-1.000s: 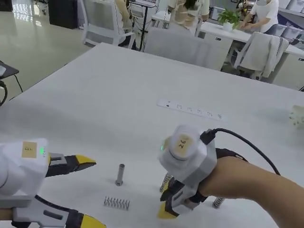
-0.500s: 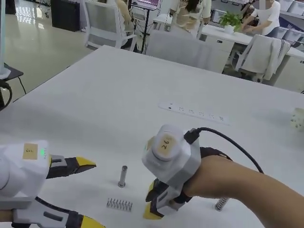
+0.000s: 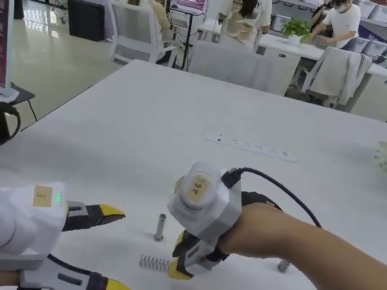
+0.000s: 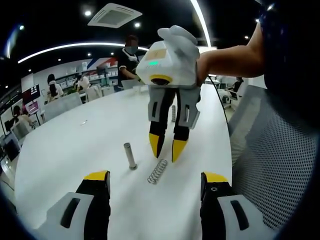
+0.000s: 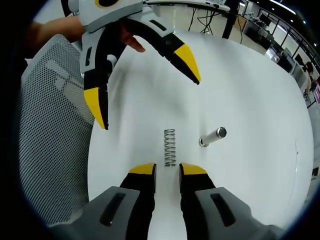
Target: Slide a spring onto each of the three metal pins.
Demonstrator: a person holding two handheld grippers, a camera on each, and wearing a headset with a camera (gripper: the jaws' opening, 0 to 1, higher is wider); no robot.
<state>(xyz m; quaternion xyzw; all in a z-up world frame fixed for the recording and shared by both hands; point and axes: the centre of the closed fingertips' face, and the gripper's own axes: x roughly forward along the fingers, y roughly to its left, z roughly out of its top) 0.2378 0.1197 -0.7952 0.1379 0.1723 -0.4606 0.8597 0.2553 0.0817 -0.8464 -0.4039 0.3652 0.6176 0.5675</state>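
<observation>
A loose spring [image 3: 153,263] [image 5: 170,147] [image 4: 157,171] lies flat on the white table [image 3: 181,121]. Just behind it a bare metal pin [image 3: 160,228] [image 5: 212,136] [image 4: 130,155] stands upright. My right gripper [image 3: 181,266] [image 5: 168,170] [image 4: 167,146] hangs tips-down at the spring's near end, jaws a narrow gap apart and holding nothing. The left gripper [image 3: 110,248] [image 4: 156,176] [image 5: 145,85] is wide open and empty, left of the spring. A pin wearing a spring [image 3: 283,266] stands at the right beside my forearm. Another sprung pin [image 4: 173,113] shows behind the right gripper.
A white power strip [image 3: 251,147] lies farther back on the table. A black cable [image 3: 284,190] runs from the right gripper over the forearm. A mesh chair back [image 5: 55,115] sits at the table's near edge. Chairs, desks and people are beyond the far edge.
My right gripper has moved left across the table, from beside a sprung pin to the end of the loose spring. The left gripper has stayed where it was, open.
</observation>
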